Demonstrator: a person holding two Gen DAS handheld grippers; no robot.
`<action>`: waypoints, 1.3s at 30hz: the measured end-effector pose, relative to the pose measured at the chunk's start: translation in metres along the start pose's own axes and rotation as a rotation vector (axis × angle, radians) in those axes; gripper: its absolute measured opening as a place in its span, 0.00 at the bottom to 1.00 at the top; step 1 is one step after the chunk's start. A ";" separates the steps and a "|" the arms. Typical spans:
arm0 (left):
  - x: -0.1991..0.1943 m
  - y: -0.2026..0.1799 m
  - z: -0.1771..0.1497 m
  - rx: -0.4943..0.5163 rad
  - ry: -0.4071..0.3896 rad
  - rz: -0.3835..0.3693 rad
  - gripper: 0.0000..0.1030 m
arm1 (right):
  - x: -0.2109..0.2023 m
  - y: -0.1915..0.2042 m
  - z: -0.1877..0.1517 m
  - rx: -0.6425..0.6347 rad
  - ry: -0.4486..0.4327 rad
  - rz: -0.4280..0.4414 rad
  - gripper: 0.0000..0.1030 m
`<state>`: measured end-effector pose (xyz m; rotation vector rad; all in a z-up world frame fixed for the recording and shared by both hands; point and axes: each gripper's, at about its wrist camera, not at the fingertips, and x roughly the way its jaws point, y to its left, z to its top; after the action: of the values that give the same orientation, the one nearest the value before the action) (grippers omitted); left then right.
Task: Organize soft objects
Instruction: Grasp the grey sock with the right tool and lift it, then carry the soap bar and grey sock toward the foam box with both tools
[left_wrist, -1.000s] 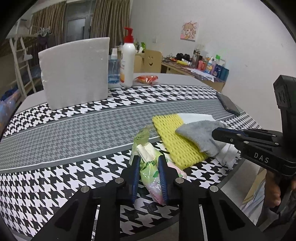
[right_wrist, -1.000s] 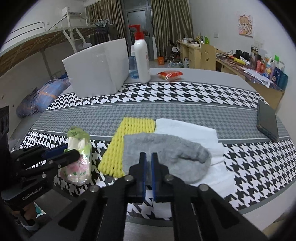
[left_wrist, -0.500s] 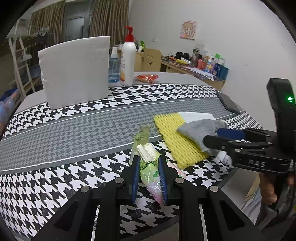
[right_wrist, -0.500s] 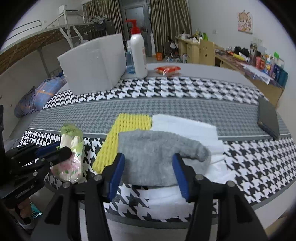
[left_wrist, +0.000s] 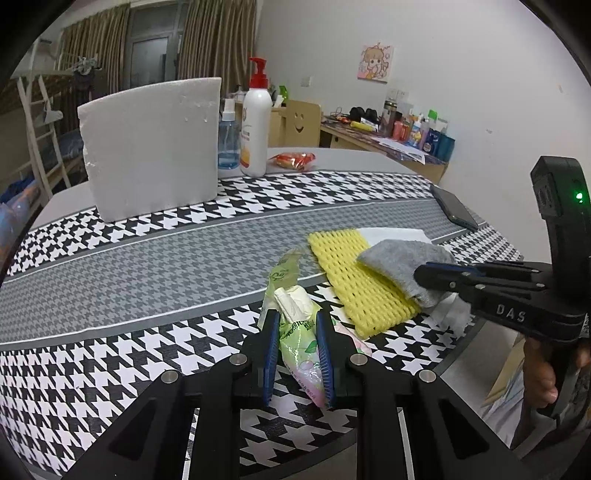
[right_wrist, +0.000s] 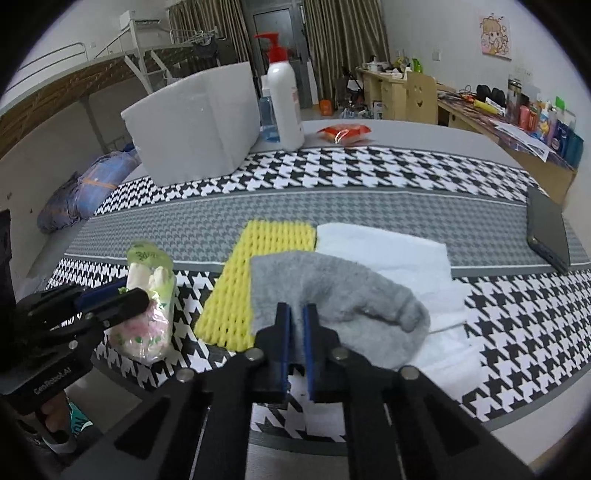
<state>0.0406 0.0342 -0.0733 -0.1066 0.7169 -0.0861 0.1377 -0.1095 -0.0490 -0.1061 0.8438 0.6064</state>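
Observation:
My left gripper (left_wrist: 295, 317) is shut on a green and pink tissue pack (left_wrist: 297, 332) that rests on the houndstooth tablecloth near the front edge. From the right wrist the same pack (right_wrist: 151, 325) shows at the left, with the left gripper (right_wrist: 125, 295) around it. A grey sock (right_wrist: 332, 291) lies over a yellow foam net (right_wrist: 258, 258) and a white cloth (right_wrist: 384, 251). My right gripper (right_wrist: 297, 308) is shut on the sock's near edge. In the left wrist view the right gripper (left_wrist: 421, 273) pinches the grey sock (left_wrist: 399, 258) beside the yellow foam net (left_wrist: 354, 280).
A white foam block (left_wrist: 151, 147) stands at the back left, with a blue bottle (left_wrist: 227, 144), a pump bottle (left_wrist: 255, 129) and a red snack packet (left_wrist: 293, 159) beside it. A dark phone (right_wrist: 546, 229) lies at the right. The table's front edge (right_wrist: 369, 443) is close below the grippers.
The right gripper's jaws spread wide around the grey sock half a second ago and have closed again on its near edge. The left gripper and tissue pack have not moved.

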 end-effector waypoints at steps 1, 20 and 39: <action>-0.002 0.000 0.001 0.001 -0.006 0.000 0.21 | -0.004 0.000 0.001 0.003 -0.011 0.001 0.09; -0.029 0.007 0.025 0.014 -0.097 0.046 0.21 | -0.059 -0.004 0.030 0.004 -0.171 0.010 0.09; -0.046 0.016 0.052 0.013 -0.173 0.092 0.21 | -0.063 0.025 0.048 -0.070 -0.228 0.034 0.09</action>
<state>0.0414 0.0594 -0.0063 -0.0671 0.5472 0.0065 0.1245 -0.1027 0.0323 -0.0846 0.6046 0.6671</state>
